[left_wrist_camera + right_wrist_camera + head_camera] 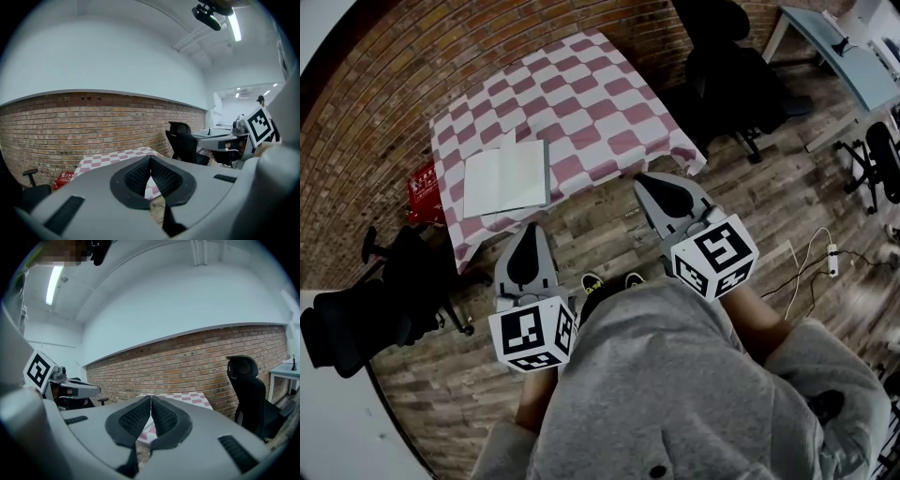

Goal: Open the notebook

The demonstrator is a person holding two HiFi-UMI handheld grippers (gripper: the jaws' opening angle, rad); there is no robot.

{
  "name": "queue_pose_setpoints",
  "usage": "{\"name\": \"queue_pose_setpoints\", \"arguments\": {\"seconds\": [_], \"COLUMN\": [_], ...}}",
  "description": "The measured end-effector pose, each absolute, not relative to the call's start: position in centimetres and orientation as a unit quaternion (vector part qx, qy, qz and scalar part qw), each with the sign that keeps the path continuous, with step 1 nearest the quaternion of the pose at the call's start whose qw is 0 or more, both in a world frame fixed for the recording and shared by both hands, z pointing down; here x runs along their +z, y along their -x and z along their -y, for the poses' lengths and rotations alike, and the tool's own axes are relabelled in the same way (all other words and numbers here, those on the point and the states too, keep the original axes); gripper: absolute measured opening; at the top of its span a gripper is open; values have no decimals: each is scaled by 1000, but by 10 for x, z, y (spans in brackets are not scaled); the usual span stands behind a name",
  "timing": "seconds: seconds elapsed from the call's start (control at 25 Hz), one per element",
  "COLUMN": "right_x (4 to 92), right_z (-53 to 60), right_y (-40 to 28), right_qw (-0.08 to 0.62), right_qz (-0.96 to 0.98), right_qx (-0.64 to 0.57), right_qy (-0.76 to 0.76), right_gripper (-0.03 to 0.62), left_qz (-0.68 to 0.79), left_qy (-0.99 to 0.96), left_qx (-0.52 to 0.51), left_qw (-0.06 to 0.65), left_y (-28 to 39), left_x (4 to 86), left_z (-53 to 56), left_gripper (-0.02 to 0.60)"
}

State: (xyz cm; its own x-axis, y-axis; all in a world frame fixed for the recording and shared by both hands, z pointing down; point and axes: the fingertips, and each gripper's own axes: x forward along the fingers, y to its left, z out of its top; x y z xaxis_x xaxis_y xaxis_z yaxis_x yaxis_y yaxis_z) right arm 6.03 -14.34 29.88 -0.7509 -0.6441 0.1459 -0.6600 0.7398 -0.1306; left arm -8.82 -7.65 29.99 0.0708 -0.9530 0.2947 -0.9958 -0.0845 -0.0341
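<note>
A white notebook (506,176) lies flat on the pink-and-white checked table (591,103), near its front left edge. My left gripper (529,230) is shut and empty. It hangs over the wooden floor just short of the table's front edge, below the notebook. My right gripper (652,180) is also shut with nothing in it, and its tip is close to the table's front right edge. In the left gripper view the jaws (150,161) meet, with the table (108,158) beyond them. The right gripper view shows the same closed jaws (151,399) before the table (187,397).
A brick wall runs behind the table. A black office chair (722,66) stands to the table's right and another (366,309) at the left front. A red object (422,187) lies on the floor left of the table. A white desk (853,56) and a floor cable (832,258) are at the right.
</note>
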Motion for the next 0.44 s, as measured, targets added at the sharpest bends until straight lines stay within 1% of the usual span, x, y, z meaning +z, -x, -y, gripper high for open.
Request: {"name": "queue_pose_setpoints", "arguments": {"seconds": [0.44], "right_x": [299], "right_z": [145], "right_y": [-53], "right_qw": [45], "right_qz": [934], "right_qx": [89], "right_qy": [-343], "right_gripper": [25], "left_qz": [677], "left_qy": [-720], "left_qx": [126], "left_qw": [89], "left_y": [93], "left_x": [299], "left_z": [75], "left_gripper": [11]}}
